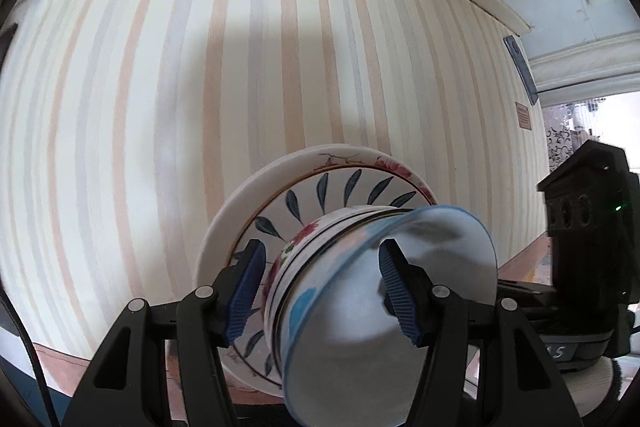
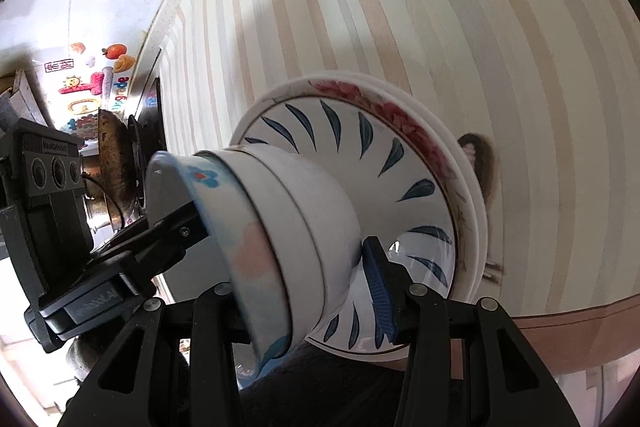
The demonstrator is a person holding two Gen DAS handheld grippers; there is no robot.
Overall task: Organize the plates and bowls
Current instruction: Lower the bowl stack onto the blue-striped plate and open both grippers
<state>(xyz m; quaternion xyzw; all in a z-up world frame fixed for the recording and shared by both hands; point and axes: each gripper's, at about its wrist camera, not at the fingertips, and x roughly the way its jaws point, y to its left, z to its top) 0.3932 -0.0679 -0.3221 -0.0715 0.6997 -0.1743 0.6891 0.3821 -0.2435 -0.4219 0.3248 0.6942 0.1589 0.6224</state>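
While the stack of bowls and plates (image 1: 320,259) is tilted before the striped wall (image 1: 200,87), it is clamped between the left gripper (image 1: 322,291) pads. From the right wrist, the right gripper (image 2: 320,291) is seen clamped across the stack too; a pan (image 2: 114,167) is shown only there.

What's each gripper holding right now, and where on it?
Both hold one tilted stack of nested bowls and plates. The left gripper spans the bowls, one finger inside the blue-rimmed bowl. The right gripper also clamps the bowls.
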